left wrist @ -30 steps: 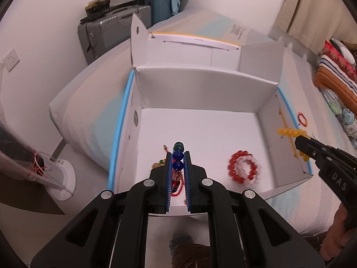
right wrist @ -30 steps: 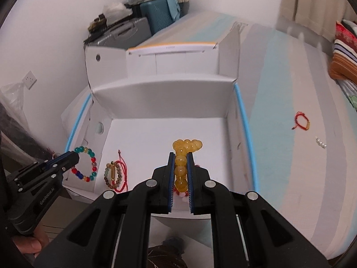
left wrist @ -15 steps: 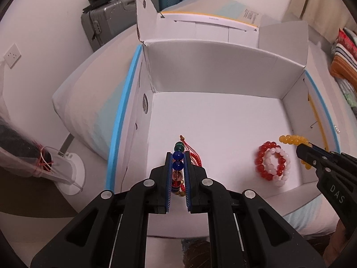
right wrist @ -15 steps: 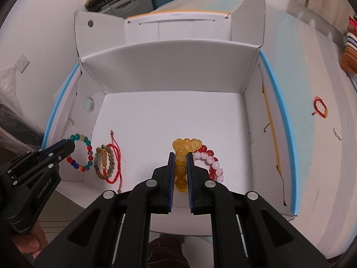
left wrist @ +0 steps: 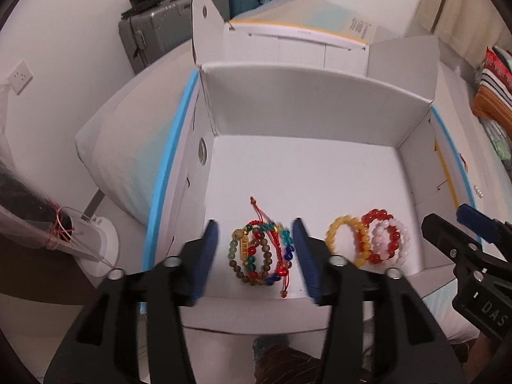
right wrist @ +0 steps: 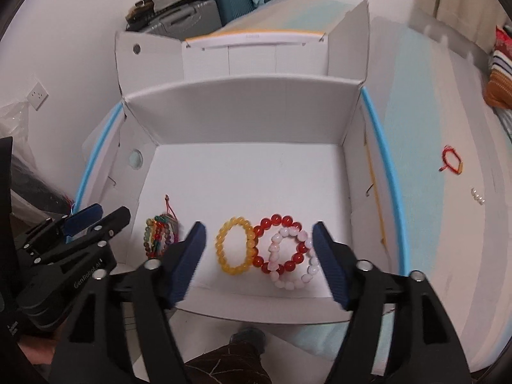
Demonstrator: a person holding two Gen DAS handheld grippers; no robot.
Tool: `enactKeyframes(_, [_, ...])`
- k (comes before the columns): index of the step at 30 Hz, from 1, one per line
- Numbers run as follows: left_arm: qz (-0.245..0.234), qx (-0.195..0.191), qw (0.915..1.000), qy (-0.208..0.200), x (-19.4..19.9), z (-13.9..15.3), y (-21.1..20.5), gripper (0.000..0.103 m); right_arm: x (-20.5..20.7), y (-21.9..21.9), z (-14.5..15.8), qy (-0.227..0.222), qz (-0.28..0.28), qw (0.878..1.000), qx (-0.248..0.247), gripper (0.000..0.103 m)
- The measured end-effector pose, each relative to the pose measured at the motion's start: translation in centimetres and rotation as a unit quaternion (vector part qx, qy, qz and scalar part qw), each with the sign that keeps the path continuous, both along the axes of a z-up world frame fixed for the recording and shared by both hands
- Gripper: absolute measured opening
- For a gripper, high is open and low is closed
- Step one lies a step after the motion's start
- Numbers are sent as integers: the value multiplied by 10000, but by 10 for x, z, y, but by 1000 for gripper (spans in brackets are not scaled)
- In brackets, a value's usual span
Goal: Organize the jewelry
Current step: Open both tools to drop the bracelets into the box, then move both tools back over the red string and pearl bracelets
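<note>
Box: a white cardboard box point(right wrist: 249, 121) with blue-edged sides and raised flaps is seen lying open on a striped bed point(right wrist: 425, 102); its far wall stands upright.
Surroundings: grey and teal suitcases point(left wrist: 160, 32) are stacked against the wall beyond the bed; a wall socket point(left wrist: 20, 76) is seen at the left; folded striped cloth point(left wrist: 492, 89) lies at the far right.
Loose pieces on the bed: a red cord bracelet point(right wrist: 451, 163) and a short white bead string point(right wrist: 477, 196) are left outside the box, to its right, well apart from both grippers.
Left pile: a multicoloured bead bracelet point(left wrist: 284, 249) is laid in a heap with a brown-green bead bracelet point(left wrist: 252, 256) and a red cord point(left wrist: 275, 240), on the box floor near the front edge.
Right pile: a yellow bead bracelet point(right wrist: 236, 245) is laid flat, touching a red bead bracelet point(right wrist: 281, 243), over which a pink-white bead bracelet point(right wrist: 292, 260) is overlapped.
Left gripper point(left wrist: 254, 256): spread wide, nothing held; the left pile is framed between its blue pads point(left wrist: 204, 256) without visible contact.
Right gripper point(right wrist: 259, 259): spread wide, nothing gripped; the right pile lies between its pads point(right wrist: 329, 265).
In the way: only the box's low front wall is placed between the grippers and the jewelry.
</note>
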State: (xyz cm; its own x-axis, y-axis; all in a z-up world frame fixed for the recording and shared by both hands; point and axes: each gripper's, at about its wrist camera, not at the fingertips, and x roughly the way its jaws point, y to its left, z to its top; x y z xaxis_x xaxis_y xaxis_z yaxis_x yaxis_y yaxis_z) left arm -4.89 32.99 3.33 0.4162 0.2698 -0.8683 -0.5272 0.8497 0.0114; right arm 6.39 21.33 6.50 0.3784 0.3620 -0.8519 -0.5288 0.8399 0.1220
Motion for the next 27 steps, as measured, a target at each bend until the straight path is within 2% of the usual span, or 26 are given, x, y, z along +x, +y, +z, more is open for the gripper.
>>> enactKeyframes(2, [-20,76,9999,-137,-2,9,-6,76,-1,-8,8,-84,-98,9999,54,82])
enactKeyframes(3, [-25,144,9997,-183,-3,14,-10,81,-1,-12,12,-125,-142,9998,114,83])
enactKeyframes(4, [-21,207,9996,-201,-2,16,-13,90,0,-15,15,-150,-169,9996,150,86])
enactKeyframes(5, [-23,277,9993,-229,-2,20,-17,95,-1,-21,20,-201,-225,9994,193,91])
enactKeyframes(7, [-75,389,9987,-306,-1,26,-26,97,0,-31,26,-300,-340,9987,247,95])
enactKeyframes(15, [-309,308,9980,-465,16,40,-63,97,11,-89,44,-518,-768,9950,359,95])
enactKeyframes(27, [-761,260,9955,-508,67,44,-130,97,50,-185,38,-770,-1303,9884,124,95])
